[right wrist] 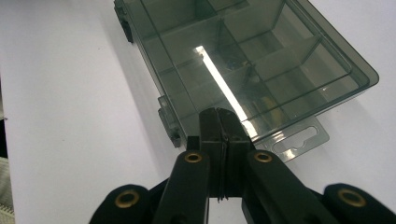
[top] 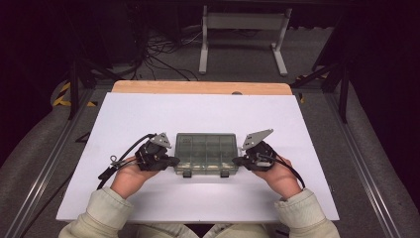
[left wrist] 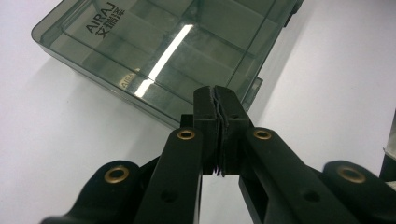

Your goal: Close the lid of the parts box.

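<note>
- White table top: biggest thing in the high view, a wooden edge along its far side at 12 o'clock; grey floor w/ cables beyond.
- Person: 2 cream sleeves come in from 6 o'clock, left hand at approx 8 o'clock of the box, right hand at approx 4 o'clock of it.
- Compartment box: smoky see-through plastic, lid shut, lying flat near the table's centre, between the 2 grippers. 2 latches on its near edge, at 6 o'clock. Dividers show thru the lid in both gripper views; "AIRAJ" printed on the lid in the left gripper view; hang tab on 1 short end in the right gripper view. What's inside the compartments: can't tell.
- Left gripper: at 9 o'clock of the box, tip just beside its short end; touching or not, can't tell. Jaws fully closed, pads pressed flat against each other, nothing between them. Box lies ahead of the tip, 11 to 12 o'clock in its own view.
- Right gripper: at 3 o'clock of the box, tip just beside the other short end. Jaws fully closed too, pads together, nothing held. Box runs from 12 to 2 o'clock ahead of the tip in its own view.
- Grey 3-cornered plate on top of each gripper; black cable trails from each toward 6 o'clock.
</note>
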